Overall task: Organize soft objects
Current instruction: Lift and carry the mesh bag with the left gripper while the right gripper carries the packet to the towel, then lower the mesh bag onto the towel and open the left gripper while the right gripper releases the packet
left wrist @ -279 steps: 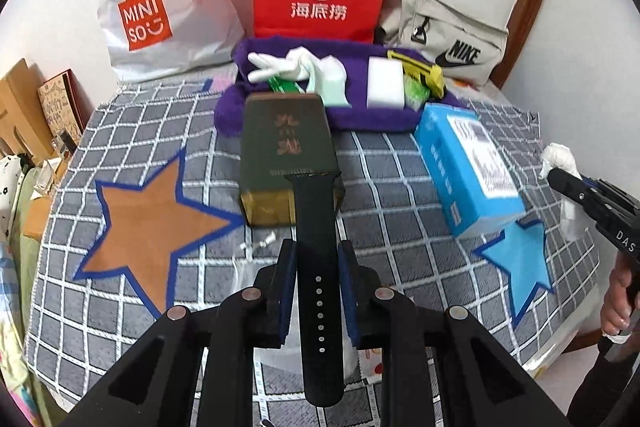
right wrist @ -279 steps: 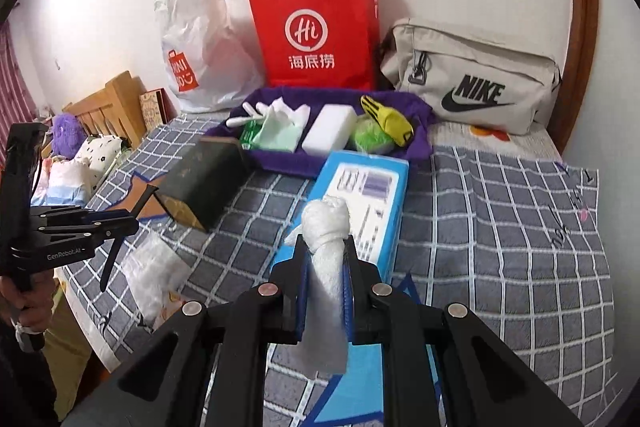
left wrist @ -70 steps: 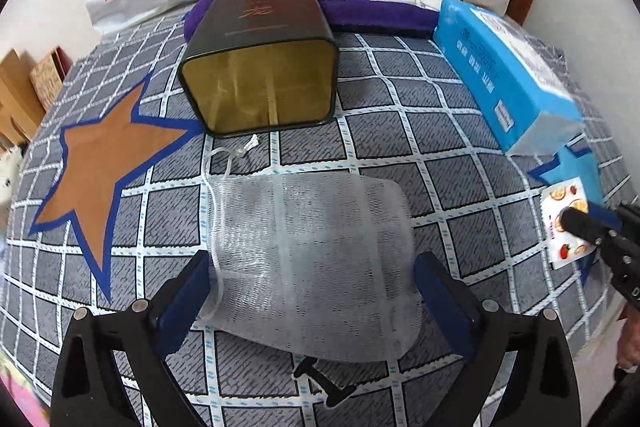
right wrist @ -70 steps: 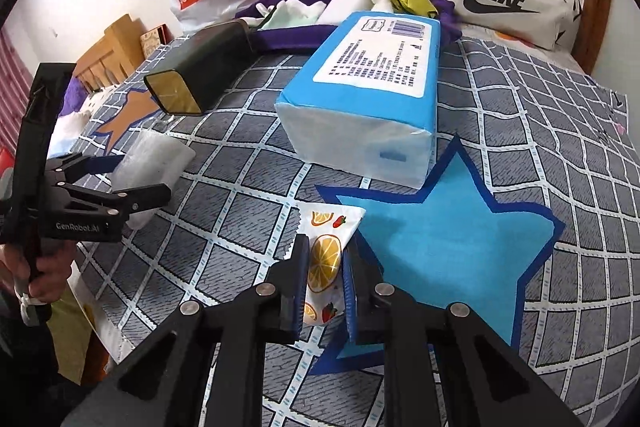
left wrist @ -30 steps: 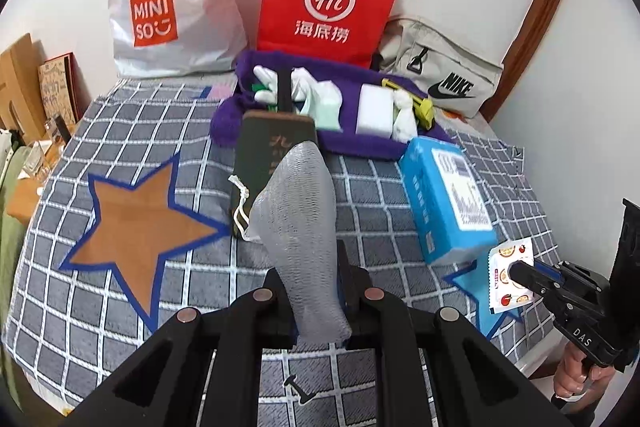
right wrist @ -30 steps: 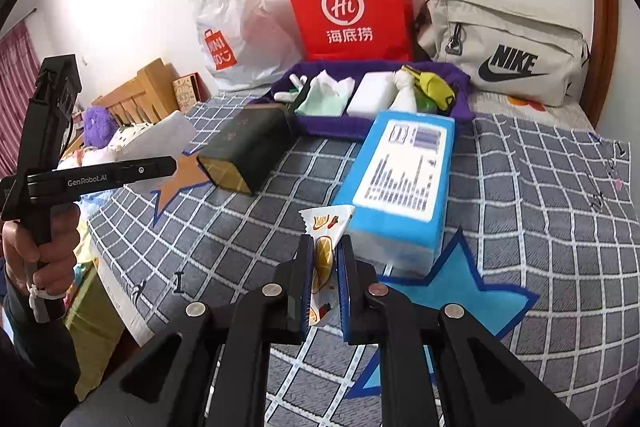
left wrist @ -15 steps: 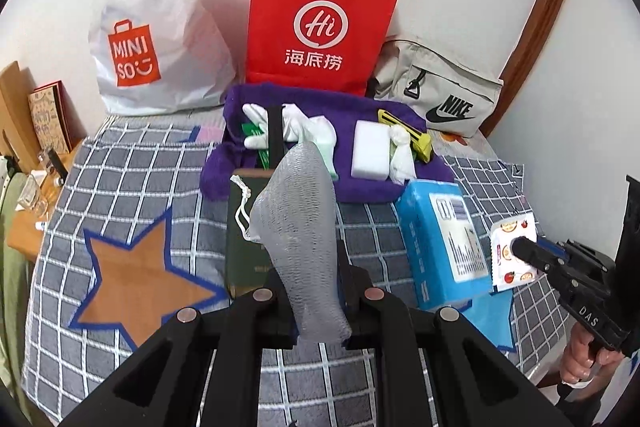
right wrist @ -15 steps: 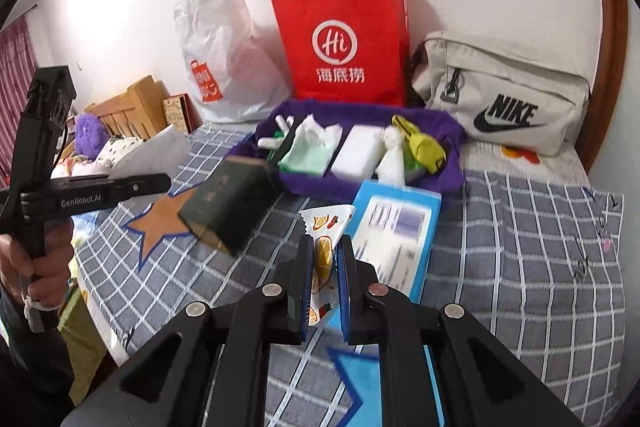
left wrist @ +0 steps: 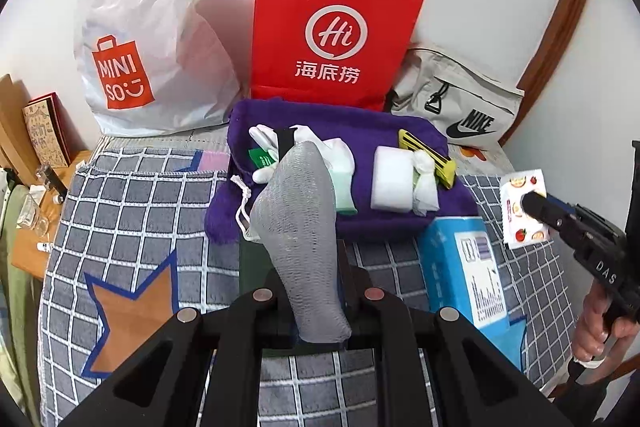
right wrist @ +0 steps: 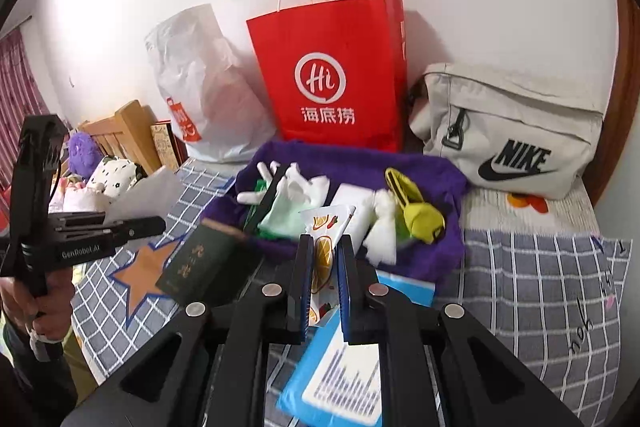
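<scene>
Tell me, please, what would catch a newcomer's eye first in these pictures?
Probably the bright red paper bag standing against the wall, right behind the purple tray of soft things. Next, the grey mesh pouch pinched in the left tongs in the foreground, and the fruit-print packet clamped in the right tongs over the checked bedspread.

Mesh pouch hides the left gripper's pads and most of the dark green box behind it. Blue tissue pack is blurred and largely covered by the right gripper; its label print is unreadable.
</scene>
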Demonstrator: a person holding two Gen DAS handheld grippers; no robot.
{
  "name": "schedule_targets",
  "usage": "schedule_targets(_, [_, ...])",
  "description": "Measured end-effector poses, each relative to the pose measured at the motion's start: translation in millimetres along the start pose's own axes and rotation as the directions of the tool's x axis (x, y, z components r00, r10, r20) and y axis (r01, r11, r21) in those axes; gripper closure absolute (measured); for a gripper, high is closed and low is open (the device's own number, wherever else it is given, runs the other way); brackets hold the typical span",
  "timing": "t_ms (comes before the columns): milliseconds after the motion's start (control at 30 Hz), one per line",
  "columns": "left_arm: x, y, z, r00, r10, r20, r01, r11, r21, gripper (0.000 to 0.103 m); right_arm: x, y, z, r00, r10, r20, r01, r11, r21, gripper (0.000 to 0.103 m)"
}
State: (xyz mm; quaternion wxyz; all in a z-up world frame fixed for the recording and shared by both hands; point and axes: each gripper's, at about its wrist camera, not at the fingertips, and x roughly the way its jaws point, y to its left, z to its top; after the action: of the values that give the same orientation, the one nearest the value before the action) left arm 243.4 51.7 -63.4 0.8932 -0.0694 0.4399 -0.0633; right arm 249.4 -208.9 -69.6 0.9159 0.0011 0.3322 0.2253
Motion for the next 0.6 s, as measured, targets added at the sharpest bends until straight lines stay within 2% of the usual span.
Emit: schedule_targets(600, [44, 13, 40, 0.999, 0.038, -0.025, -0.038, 0.999, -0.008, 0.090, 61, -24, 39, 1.000, 0.001, -0.029, 0.000, 1.000, 0.028, 0.091])
